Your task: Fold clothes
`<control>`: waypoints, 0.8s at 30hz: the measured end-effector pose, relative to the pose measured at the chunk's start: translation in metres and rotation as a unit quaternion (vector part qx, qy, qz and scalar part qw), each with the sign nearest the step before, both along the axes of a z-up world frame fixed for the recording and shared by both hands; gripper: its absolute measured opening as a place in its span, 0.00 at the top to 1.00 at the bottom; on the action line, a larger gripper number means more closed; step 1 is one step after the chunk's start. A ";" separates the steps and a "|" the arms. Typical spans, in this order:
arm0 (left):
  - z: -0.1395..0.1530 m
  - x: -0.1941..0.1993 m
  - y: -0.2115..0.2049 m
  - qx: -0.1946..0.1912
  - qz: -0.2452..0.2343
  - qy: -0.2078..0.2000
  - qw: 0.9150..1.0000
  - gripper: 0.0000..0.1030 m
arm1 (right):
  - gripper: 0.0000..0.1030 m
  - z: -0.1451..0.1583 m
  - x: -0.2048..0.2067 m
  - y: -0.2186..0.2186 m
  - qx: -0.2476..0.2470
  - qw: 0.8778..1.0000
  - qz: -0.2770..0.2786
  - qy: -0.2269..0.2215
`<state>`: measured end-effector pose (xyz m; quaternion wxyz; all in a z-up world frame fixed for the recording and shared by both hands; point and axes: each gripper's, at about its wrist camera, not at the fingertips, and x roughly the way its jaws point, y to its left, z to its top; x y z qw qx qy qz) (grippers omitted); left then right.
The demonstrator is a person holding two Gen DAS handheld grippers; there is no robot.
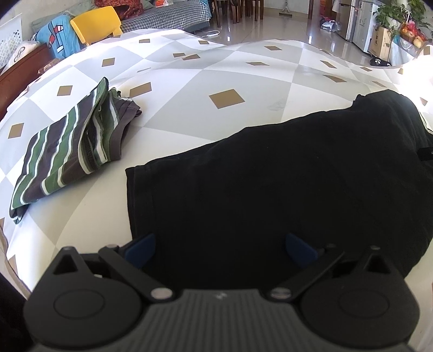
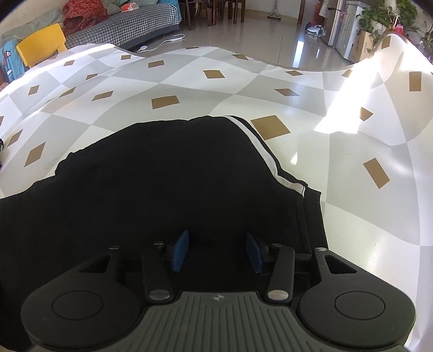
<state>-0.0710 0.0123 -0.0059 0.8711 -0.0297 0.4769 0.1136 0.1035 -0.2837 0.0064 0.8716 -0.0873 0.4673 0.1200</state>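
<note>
Surface: table [image 1: 243, 81] under a cloth of grey and white diamonds with small tan squares; sunlit patch at far right.
Black garment: black garment [image 1: 270, 176] lies flat on the near part of the table, spread left to right; a white stripe [image 2: 266, 154] runs along its right edge.
Striped garment: green, grey and white striped garment [image 1: 67, 143], already folded, to the left of the black one, apart from it.
Left gripper: left gripper [image 1: 220, 249] released, blue fingers [image 1: 142, 250] spread wide, over the near left part of the black garment; contact cannot be told.
Right gripper: right gripper [image 2: 217, 250] also released, narrower gap, blue pads [image 2: 181, 249] over the near right part of the black cloth, nothing pinched between them.
Background: yellow chair [image 1: 94, 24] far left, checked sofa [image 2: 130, 24] behind, shiny tile floor [image 2: 257, 32], plants [image 1: 397, 10] far right.
</note>
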 end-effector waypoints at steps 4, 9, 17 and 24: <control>-0.001 0.010 0.002 -0.001 -0.002 -0.003 1.000 0.00 | 0.57 0.001 -0.001 -0.003 -0.006 1.000 -0.010 0.006; -0.002 0.025 0.005 -0.003 -0.009 -0.006 1.000 0.00 | 0.56 0.002 -0.006 -0.009 -0.017 1.000 -0.019 0.013; -0.004 0.054 0.013 -0.006 -0.010 -0.003 1.000 0.00 | 0.54 0.002 -0.027 -0.011 -0.042 0.999 0.002 0.025; -0.005 0.071 0.025 -0.004 -0.014 -0.003 1.000 0.00 | 0.54 0.003 -0.043 -0.012 -0.043 0.999 0.006 0.033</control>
